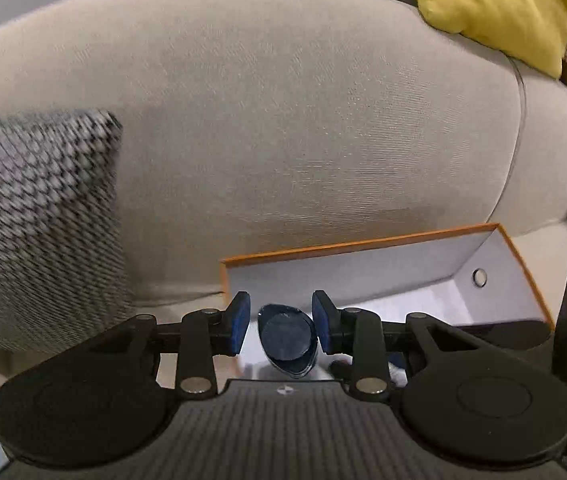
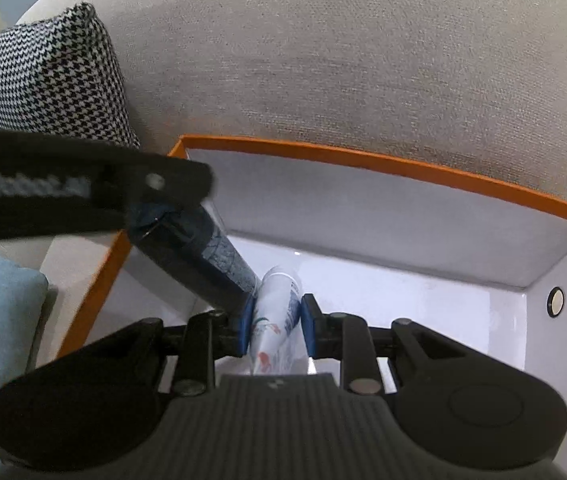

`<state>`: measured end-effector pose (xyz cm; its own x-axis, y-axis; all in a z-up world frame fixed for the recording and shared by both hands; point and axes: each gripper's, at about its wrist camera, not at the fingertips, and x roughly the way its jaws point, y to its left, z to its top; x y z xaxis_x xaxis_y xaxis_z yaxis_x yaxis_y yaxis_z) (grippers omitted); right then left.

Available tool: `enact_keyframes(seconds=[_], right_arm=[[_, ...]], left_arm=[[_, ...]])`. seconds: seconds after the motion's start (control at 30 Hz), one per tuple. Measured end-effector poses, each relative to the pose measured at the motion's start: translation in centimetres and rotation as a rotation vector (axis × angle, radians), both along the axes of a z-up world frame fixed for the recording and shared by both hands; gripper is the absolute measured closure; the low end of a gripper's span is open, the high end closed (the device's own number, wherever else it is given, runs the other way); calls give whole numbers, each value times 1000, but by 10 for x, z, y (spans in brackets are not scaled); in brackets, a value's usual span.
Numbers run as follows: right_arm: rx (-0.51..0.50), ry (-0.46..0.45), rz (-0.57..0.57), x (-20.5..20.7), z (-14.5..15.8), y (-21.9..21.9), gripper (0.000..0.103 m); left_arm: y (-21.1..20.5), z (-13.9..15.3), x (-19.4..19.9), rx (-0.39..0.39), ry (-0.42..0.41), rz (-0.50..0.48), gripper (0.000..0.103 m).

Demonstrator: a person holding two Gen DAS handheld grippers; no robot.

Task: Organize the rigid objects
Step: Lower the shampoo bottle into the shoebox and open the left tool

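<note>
The box (image 2: 363,164) is white inside with an orange rim. The sofa (image 1: 283,120) is beige. One cushion (image 2: 43,80) is black-and-white houndstooth, another (image 1: 495,8) yellow.

Home living room. Beige fabric sofa (image 1: 283,120) fills both views; houndstooth cushion (image 2: 43,80) at one end, yellow cushion (image 1: 503,4) at the other. Orange-edged white box (image 2: 363,208) sits on the seat.
</note>
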<state>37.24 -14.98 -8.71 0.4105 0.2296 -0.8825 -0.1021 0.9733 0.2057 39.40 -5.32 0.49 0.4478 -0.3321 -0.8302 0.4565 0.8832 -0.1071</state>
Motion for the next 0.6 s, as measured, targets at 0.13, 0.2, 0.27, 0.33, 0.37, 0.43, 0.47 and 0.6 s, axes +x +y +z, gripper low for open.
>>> enact_keyframes(seconds=[0.13, 0.2, 0.27, 0.33, 0.37, 0.43, 0.47, 0.6], right_arm=[[7, -19, 13, -9, 9, -8, 77], [10, -33, 28, -14, 13, -10, 77], [6, -44, 42, -19, 13, -11, 77], [2, -48, 51, -24, 12, -13, 77], [3, -47, 52, -26, 11, -14, 77], [3, -39, 53, -27, 10, -16, 77], [0, -36, 53, -27, 8, -17, 77], [-3, -23, 60, -27, 2, -21, 77]], left_arm=[[-1, 20, -7, 86, -61, -53, 65], [-3, 28, -9, 116, -71, -87, 63], [-3, 31, -15, 137, -74, -119, 62], [-1, 31, -19, 134, -81, -124, 62], [1, 30, -20, 114, -83, -119, 62], [9, 26, -24, 69, -67, -102, 62], [11, 24, -24, 68, -53, -103, 61], [5, 15, -29, 113, -37, -165, 60]])
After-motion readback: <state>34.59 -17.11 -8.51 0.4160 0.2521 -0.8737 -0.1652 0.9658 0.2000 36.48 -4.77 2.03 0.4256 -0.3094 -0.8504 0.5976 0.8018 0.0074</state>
